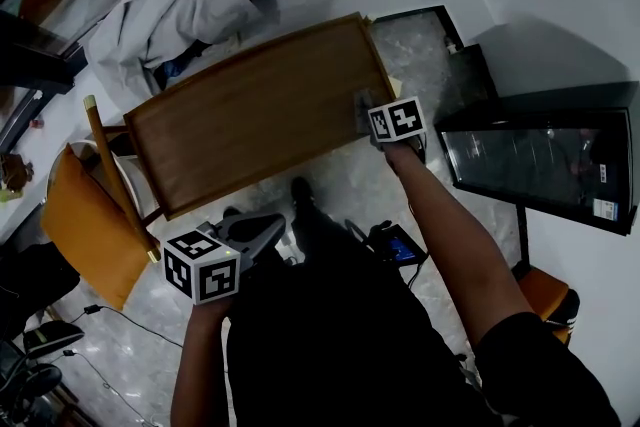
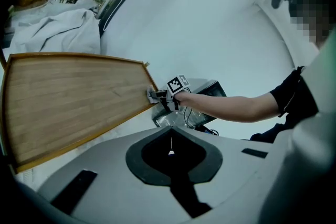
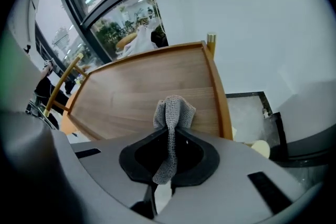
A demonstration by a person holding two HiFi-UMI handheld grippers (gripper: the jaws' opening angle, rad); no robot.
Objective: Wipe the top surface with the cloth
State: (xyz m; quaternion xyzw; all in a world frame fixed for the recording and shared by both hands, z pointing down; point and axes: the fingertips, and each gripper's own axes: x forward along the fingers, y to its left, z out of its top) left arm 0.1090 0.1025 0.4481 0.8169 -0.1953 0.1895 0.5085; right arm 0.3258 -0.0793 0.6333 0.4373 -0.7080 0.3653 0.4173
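Note:
A wooden table top (image 1: 250,115) with a raised rim fills the middle of the head view. My right gripper (image 1: 385,130) is at its right near corner, shut on a grey knitted cloth (image 3: 173,110). The cloth bunches against the wood (image 3: 136,92) just inside the rim, and its tail hangs back between the jaws. From the left gripper view the cloth (image 2: 151,95) shows at the table's corner (image 2: 68,97), in front of the right gripper (image 2: 160,96). My left gripper (image 1: 255,233) hangs off the table, below its front edge, shut and holding nothing (image 2: 170,139).
An orange chair (image 1: 85,215) with a wooden post (image 1: 115,175) stands at the table's left end. A heap of white fabric (image 1: 170,5) lies beyond the far edge. A black glass-fronted cabinet (image 1: 540,160) stands to the right, close to the white wall. A small black device (image 1: 398,245) lies on the marble floor.

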